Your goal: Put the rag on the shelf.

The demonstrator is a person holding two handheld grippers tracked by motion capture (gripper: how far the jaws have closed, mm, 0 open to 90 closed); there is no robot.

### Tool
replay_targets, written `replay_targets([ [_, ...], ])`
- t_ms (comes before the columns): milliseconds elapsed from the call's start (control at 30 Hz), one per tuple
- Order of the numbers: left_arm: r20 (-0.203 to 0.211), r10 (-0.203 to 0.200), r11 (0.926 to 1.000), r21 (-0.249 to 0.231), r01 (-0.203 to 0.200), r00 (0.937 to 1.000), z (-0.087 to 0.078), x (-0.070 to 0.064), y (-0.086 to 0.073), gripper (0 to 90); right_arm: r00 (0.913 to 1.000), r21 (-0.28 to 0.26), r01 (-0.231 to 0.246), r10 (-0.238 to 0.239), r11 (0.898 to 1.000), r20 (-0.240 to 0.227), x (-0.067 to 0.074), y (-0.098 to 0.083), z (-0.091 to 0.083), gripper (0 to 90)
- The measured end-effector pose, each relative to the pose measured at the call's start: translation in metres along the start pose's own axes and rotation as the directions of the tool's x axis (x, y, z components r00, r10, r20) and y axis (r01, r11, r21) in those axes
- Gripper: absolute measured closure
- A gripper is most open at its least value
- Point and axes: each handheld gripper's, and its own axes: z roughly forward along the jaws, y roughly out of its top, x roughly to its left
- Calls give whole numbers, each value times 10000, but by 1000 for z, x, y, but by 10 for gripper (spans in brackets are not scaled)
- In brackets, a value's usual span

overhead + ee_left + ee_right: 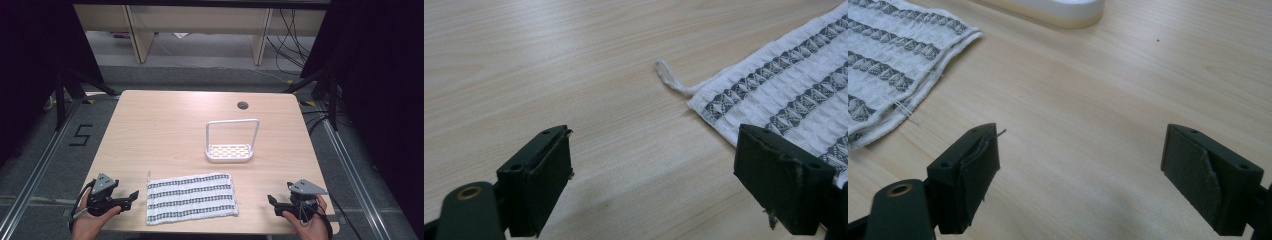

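Cloth (191, 198) lies flat at table (165, 125) near edge, btwn left gripper (131, 196) and right gripper (272, 201); both jaws spread wide, holding nothing. White rack (230, 145) beyond cloth. Floor tape reads "5" (80, 135).

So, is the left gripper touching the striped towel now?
Apart. In the high view, bare table lies between the left gripper and the striped towel; its jaws stand open.

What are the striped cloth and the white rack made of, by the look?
Cloth: woven cotton-like fabric, matte, with a waffle texture, loose threads and a cord loop. Rack: likely plastic or coated metal, smooth white, perforated base, thin hoop frame; can't tell which.
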Motion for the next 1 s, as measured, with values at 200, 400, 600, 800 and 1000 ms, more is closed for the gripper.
replay_targets([
  [200, -40, -30, 10000, -19, 30, 10000, 0, 0, 0, 147, 9999, 141, -39, 41, 9999, -140, 1, 1, 0, 162],
  [400, 14, -36, 10000, -90, 36, 10000, 0, 1, 1, 148, 9998, 127, -176, 177, 9998, -64, 3, 1, -2, 163],
  [600, 206, -71, 9992, -386, 79, 9998, -1, -2, 5, 147, 9999, -53, 22, -22, 10000, 101, 9, 4, -3, 172],
  [800, 545, 327, 9993, -213, -315, 9980, 2, -11, 11, 147, 9996, -223, 282, -281, 9994, 57, 14, 7, -4, 179],
  [1000, 776, 913, 9957, 58, -920, 9928, 8, -21, 19, 148, 9996, -182, 234, -237, 9996, -182, 24, 9, -6, 185],
])
